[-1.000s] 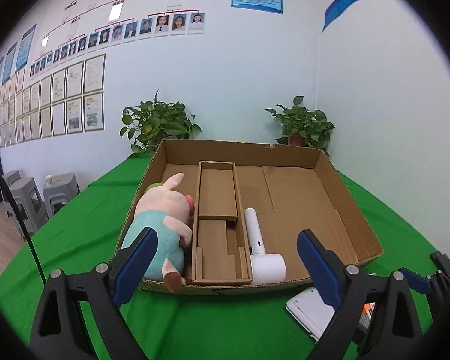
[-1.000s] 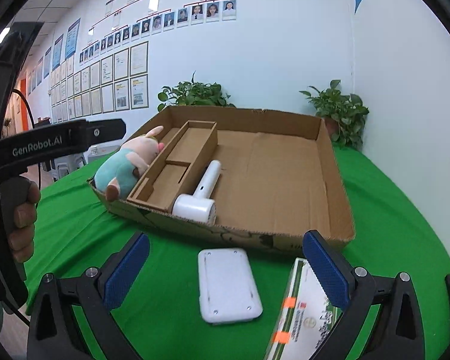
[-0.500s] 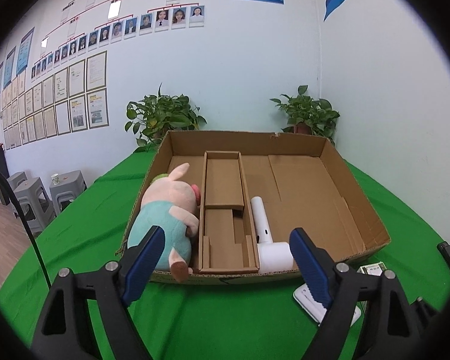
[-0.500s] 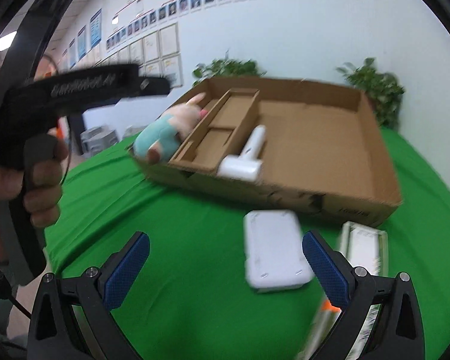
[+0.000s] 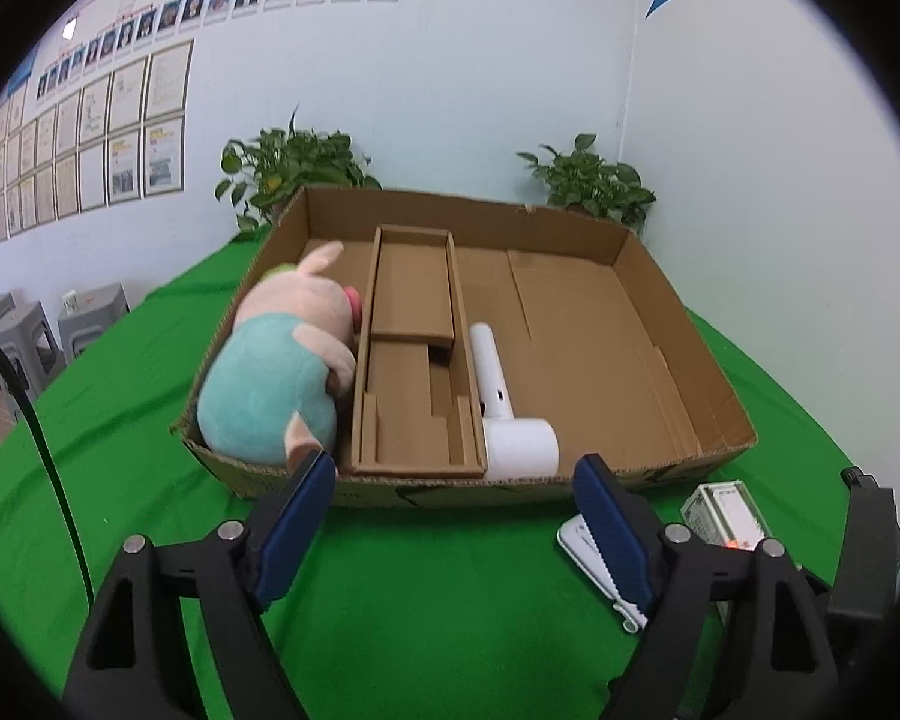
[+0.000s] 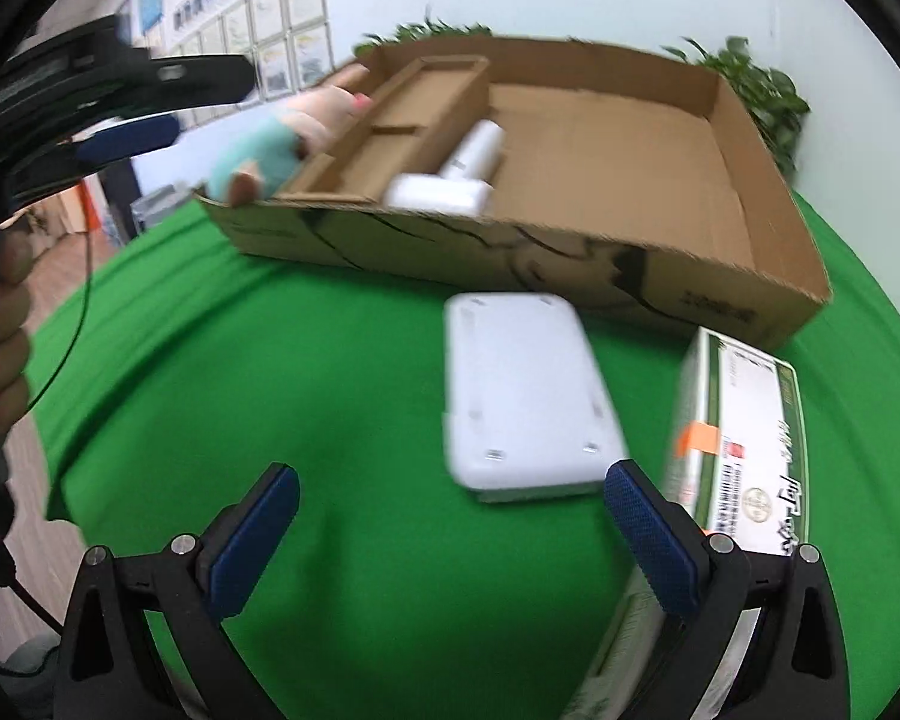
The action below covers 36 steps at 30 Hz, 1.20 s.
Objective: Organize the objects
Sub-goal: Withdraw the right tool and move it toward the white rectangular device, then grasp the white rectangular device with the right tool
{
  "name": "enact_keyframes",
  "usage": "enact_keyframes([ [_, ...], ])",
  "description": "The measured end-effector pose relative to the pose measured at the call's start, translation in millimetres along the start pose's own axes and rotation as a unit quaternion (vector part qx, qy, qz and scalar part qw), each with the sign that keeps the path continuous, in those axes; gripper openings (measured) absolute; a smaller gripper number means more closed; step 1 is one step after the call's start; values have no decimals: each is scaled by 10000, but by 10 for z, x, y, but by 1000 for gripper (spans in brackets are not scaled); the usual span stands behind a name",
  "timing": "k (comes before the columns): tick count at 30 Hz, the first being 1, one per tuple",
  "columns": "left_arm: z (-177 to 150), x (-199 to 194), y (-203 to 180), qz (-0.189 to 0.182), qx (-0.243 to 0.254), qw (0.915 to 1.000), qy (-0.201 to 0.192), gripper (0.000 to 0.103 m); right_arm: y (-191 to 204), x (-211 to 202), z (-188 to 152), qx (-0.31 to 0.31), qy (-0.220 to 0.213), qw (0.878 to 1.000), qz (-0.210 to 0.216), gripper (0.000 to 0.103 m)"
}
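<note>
A shallow cardboard box lies on the green table. In it are a plush pig at the left, a cardboard insert in the middle and a white handheld device beside it. A flat white case and a green-and-white carton lie on the cloth in front of the box. My left gripper is open and empty before the box's near wall. My right gripper is open and empty, low over the cloth just short of the white case.
The green cloth table fills the foreground. Two potted plants stand behind the box against the wall. Grey stools stand off the table at the left. A hand with the left gripper's handle shows at the left.
My right gripper has dropped and moved forward towards the white case, which now looms larger. My left gripper has drawn back and risen a little, so the box sits more centred.
</note>
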<state>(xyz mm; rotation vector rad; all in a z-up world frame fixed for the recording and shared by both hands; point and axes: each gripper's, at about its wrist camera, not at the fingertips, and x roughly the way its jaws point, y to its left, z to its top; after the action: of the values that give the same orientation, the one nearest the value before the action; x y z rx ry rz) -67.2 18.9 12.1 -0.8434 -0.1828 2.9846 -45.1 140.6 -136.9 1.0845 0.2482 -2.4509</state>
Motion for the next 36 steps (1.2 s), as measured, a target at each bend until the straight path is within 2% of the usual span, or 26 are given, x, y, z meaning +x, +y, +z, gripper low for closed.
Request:
enact_keyframes([
  [7,-133,140,-51,-155,-3,9992,364,82,-178,154,59,-87,244,9995,-187,101],
  [9,-155,156,-71,-190,-13,9990,403,82,-202,186,103,-118,291,9993,-181,93],
  [11,-176,167,-86,-216,21,9988,449,82,-202,235,133,-155,417,9989,-135,66],
  [17,-231,212,-41,-370,-20,9964,764,82,-94,151,53,-139,568,9982,-126,64],
  [21,-327,216,-41,-922,-62,9905,1019,82,101,10,-111,-103,671,9975,168,66],
  [22,-359,230,-53,-1035,-50,9888,1076,82,140,-1,-124,-120,657,9975,228,72],
  [23,-382,247,-60,-1121,-68,9872,1130,82,176,-23,-134,-154,593,9977,300,88],
  [25,-418,293,-57,-1370,-219,9814,1331,82,225,-71,-134,-233,389,9986,280,103],
  [28,-446,360,-36,-1863,-563,9670,1645,82,283,-172,-115,-431,56,9989,193,103],
  [33,-479,427,-25,-1983,-865,9592,1819,82,264,-189,-84,-394,-87,9987,307,103],
  [36,-551,494,-57,-2156,-993,9490,2076,82,271,-176,-91,-414,-71,9985,347,103],
])
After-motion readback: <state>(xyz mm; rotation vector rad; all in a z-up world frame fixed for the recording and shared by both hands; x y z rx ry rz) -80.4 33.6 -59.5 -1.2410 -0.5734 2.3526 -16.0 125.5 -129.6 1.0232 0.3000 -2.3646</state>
